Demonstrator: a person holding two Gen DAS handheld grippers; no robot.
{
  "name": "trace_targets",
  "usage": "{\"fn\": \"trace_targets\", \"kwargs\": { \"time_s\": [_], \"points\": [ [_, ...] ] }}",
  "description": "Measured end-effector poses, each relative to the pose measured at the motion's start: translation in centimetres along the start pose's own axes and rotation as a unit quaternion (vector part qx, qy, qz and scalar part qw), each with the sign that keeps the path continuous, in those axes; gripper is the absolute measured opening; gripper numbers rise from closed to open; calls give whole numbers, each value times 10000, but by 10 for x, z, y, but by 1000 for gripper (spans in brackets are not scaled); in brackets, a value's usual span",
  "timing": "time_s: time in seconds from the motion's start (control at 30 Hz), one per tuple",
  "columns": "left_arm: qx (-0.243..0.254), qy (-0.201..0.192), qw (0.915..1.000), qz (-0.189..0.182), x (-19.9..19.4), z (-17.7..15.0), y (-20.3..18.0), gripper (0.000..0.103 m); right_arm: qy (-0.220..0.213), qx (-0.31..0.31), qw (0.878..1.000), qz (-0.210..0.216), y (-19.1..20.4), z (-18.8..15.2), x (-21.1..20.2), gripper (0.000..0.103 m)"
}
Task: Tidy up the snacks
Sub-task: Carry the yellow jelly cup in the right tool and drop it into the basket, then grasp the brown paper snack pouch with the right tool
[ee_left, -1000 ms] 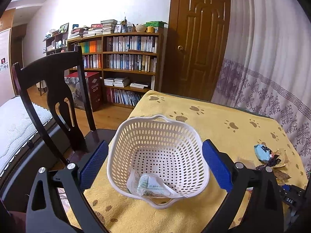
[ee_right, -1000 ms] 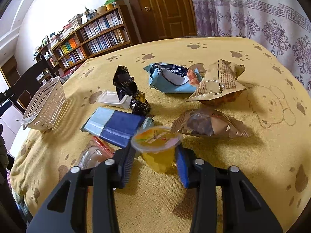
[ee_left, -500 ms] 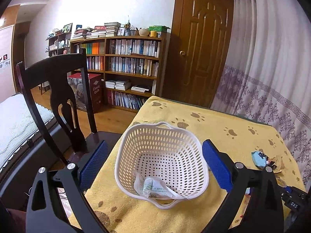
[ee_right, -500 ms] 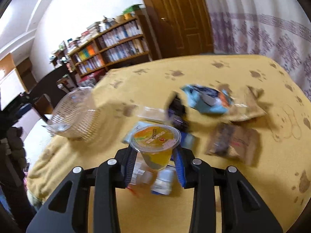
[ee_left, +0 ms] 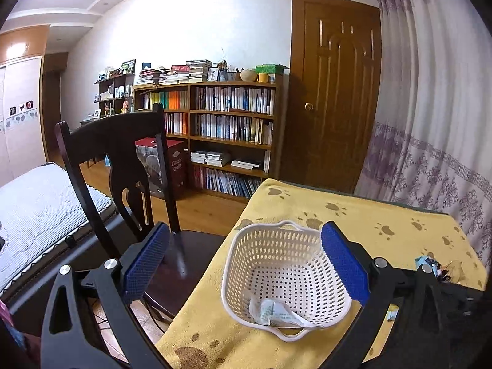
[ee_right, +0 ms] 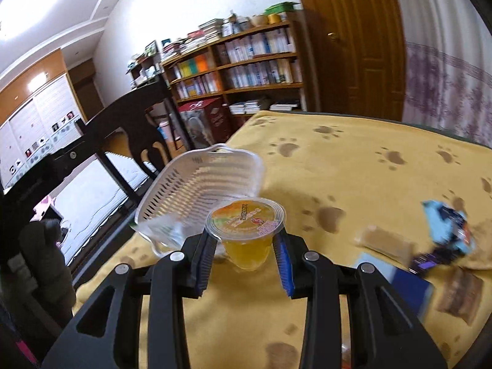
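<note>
My right gripper (ee_right: 244, 250) is shut on a yellow jelly cup (ee_right: 246, 232) with a printed foil lid, held above the cloth just right of the white perforated basket (ee_right: 196, 184). The same basket (ee_left: 286, 276) sits near the table's left edge in the left wrist view, with one white-green snack packet (ee_left: 273, 310) lying in it. My left gripper (ee_left: 246, 264) is open, pulled back from the basket, its right blue pad (ee_left: 343, 264) over the basket's rim. Loose snack packets (ee_right: 446, 240) lie blurred on the cloth at the right.
A yellow paw-print cloth (ee_right: 353, 153) covers the table. A dark wooden chair (ee_left: 123, 166) stands close to the table's left edge beside the basket. A bed (ee_left: 37, 196), a bookcase (ee_left: 227, 129), a door and curtains lie beyond.
My right gripper lifted the jelly cup off the cloth and carried it left, up to the basket. My left gripper drew back and to the left, away from the basket.
</note>
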State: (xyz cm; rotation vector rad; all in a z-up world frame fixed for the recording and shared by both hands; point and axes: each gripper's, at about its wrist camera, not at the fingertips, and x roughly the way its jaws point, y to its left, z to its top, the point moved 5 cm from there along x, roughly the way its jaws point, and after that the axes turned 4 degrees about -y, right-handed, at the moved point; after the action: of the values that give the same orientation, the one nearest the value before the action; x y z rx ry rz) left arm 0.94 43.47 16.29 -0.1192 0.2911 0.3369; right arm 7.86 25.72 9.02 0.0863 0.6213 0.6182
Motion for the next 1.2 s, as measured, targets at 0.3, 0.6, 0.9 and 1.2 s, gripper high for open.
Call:
{"fn": "trace_targets", "kwargs": {
  "time_s": [0.3, 0.6, 0.9, 1.2],
  "points": [
    [-231, -63, 9997, 40, 0, 6, 14, 100, 179, 96, 9997, 150, 31, 10, 40, 62],
    [-341, -20, 9994, 78, 3, 4, 20, 100, 108, 193, 9997, 41, 14, -3, 27, 62],
    [-297, 104, 9995, -1, 5, -1, 8, 100, 113, 557, 9983, -148, -14, -30, 14, 62],
    [-42, 129, 9999, -66, 4, -6, -9, 100, 91, 781, 9962, -380, -41, -50, -2, 62]
  ]
}}
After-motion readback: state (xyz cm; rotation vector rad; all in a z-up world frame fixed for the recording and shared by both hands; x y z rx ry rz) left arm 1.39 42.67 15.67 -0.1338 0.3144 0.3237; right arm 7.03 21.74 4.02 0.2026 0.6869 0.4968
